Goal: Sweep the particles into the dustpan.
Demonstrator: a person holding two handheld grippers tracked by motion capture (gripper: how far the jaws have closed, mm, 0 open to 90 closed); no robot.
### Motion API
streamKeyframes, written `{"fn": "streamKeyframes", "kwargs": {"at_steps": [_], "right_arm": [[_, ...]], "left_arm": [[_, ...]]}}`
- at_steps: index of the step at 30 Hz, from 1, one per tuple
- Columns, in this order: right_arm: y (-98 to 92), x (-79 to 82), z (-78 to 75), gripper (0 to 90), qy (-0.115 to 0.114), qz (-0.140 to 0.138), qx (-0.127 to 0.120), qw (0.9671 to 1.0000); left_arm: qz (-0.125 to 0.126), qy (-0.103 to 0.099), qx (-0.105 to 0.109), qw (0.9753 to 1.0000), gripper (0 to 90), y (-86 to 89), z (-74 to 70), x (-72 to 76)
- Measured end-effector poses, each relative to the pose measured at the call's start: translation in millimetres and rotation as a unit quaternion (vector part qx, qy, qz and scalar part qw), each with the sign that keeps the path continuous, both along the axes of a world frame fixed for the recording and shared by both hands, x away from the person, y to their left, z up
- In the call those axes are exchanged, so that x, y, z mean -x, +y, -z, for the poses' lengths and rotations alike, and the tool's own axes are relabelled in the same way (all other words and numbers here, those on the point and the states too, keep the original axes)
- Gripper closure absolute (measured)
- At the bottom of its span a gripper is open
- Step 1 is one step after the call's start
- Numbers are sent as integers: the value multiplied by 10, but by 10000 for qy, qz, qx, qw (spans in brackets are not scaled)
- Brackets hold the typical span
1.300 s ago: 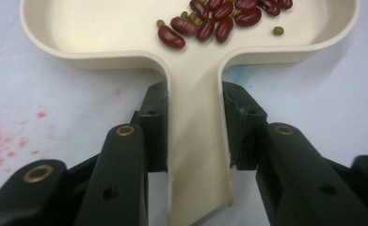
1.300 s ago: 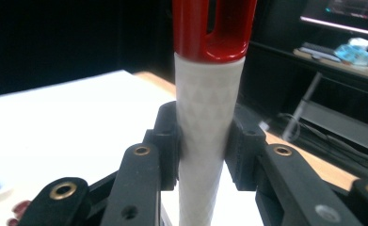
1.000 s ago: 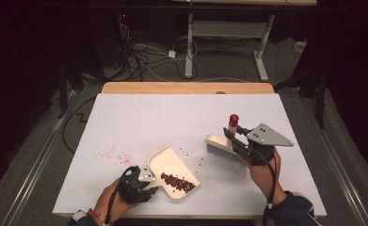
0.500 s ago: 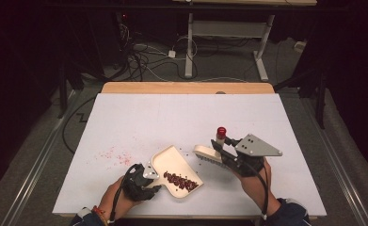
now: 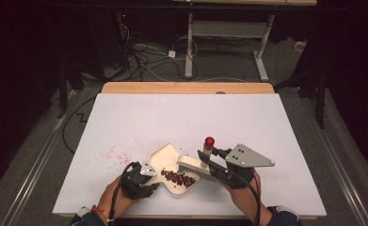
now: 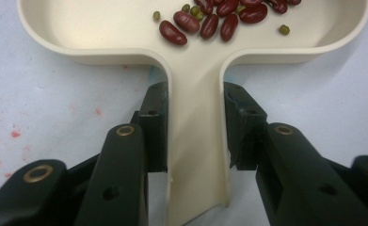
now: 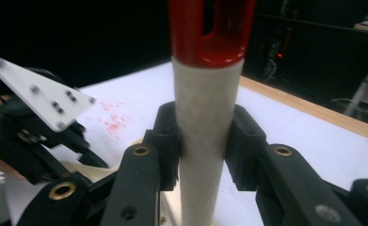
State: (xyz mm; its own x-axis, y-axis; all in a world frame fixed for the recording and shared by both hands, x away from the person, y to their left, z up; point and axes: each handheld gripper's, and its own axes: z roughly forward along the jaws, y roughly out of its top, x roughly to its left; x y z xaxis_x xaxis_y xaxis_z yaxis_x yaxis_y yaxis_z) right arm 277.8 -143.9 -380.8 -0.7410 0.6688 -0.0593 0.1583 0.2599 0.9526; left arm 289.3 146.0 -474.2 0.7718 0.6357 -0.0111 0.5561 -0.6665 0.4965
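The left gripper [image 5: 146,175] has its jaws closed tight on the flat handle of a cream dustpan [image 5: 165,162], which lies on the white table [image 5: 266,122] with its open tray spreading away ahead of the jaws. In the left gripper view the handle runs straight up between the two black jaws to the dustpan [image 6: 125,28], and a cluster of dark red beans [image 6: 210,21] with a few small green ones sits just beyond the handle's root. From above, the beans [image 5: 178,177] lie in the part of the tray nearest the right gripper [image 5: 207,160].

That right gripper is clamped on the white handle of a brush [image 5: 193,165], whose red tip points upward beyond the jaws. The brush [image 7: 205,117] handle stands between the jaws in the right gripper view. Its bristled head rests at the dustpan's edge, just beside the beans.

Off to the left gripper's outer side, reddish specks [image 5: 108,154] dot the table.
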Motion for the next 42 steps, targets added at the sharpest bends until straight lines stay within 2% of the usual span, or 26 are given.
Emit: {"fn": "streamKeyframes", "kwargs": {"at_steps": [2,6,11,14,20,23,27,30,35,40,42], "right_arm": [[-2,3,-14,697,2,-93,-78,9999],[-25,11,-48,697,-169,-59,-43,9998],[-129,14,-119,697,-401,36,98,9991],[-208,-11,-146,697,-390,69,149,9991],[-396,-2,-100,697,-278,197,348,9988],[-457,22,-88,697,-233,167,461,9985],[-438,7,-37,697,-89,-65,347,9993],[-326,6,-14,696,-170,-175,357,9991],[-245,0,-12,697,-264,-466,89,9985],[-341,17,-86,697,-435,-340,-59,9985],[-386,5,-111,697,-421,-262,-69,9987]], "left_arm": [[1,3,12,10000,631,3,1,-1],[31,-54,-68,10000,632,4,-18,6],[92,-34,-90,9999,632,61,-80,19],[138,4,-137,9998,632,80,-83,28],[156,16,-164,9997,632,80,-79,40],[136,18,-154,9998,632,80,-72,34],[117,31,-162,9998,632,64,-53,18],[119,43,-170,9998,632,54,-46,2],[107,64,-140,9998,632,56,-41,-6],[101,54,-113,9999,631,78,-52,-15],[71,58,-98,9999,631,89,-44,-22]]}}
